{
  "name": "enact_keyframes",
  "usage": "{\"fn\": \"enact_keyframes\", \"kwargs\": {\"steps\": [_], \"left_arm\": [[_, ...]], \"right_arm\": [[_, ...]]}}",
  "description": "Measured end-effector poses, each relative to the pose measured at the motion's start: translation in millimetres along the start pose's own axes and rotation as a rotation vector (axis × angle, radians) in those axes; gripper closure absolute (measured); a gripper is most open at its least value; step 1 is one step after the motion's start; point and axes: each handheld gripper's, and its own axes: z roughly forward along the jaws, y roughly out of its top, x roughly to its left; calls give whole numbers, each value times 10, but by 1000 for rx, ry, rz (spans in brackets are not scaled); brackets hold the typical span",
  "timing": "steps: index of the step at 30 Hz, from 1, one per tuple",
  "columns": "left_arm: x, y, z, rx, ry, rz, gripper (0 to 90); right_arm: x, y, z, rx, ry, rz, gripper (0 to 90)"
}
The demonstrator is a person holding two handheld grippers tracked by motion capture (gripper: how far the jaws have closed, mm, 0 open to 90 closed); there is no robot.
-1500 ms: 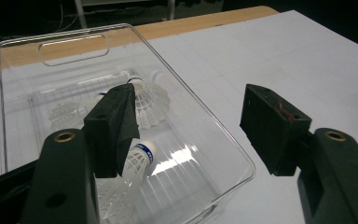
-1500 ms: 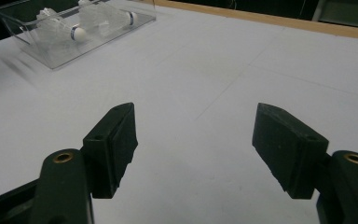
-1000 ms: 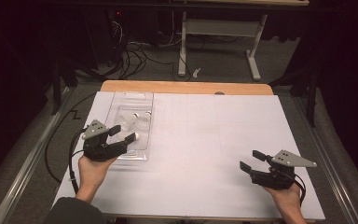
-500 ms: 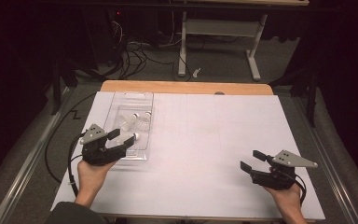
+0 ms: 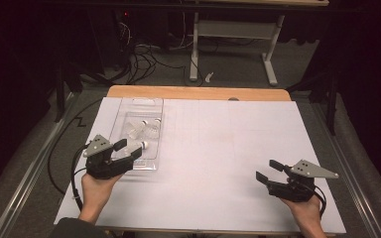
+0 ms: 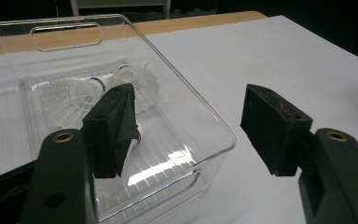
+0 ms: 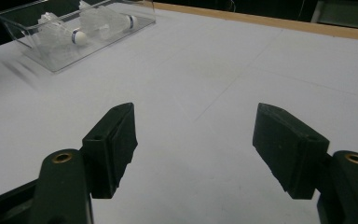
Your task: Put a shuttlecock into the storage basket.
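Note:
A clear plastic tray [image 5: 154, 111] lies at the table's left and holds three white shuttlecocks [image 5: 140, 131]. My left gripper [image 5: 128, 148] is open at the tray's near end. In the left gripper view its left jaw hangs over the tray [image 6: 209, 123] above the shuttlecocks [image 6: 91, 91], and its right jaw stands outside the tray's wall. My right gripper [image 5: 269, 170] is open near the front right of the table, over bare white paper. In the right gripper view [image 7: 196, 140] the tray [image 7: 42, 56] with shuttlecocks [image 7: 74, 32] lies far off at the upper left.
White paper [image 5: 218, 148] covers the table, whose wooden far edge [image 5: 198, 92] shows behind it. Cables [image 5: 144, 59] and a white stand [image 5: 238, 34] sit on the dark floor beyond. A black cable [image 5: 74, 173] trails from my left gripper off the table's left side.
My left gripper has drawn back toward the person, from over the tray's middle to its near end. The right gripper has not moved.

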Motion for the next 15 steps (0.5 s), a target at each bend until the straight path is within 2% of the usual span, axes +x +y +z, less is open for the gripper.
{"fn": "enact_keyframes", "kwargs": {"steps": [15], "left_arm": [[4, -62, -51, -8, -5, -15, 359]], "right_arm": [[-1, -7, 0, 0, -1, 3, 308]]}}
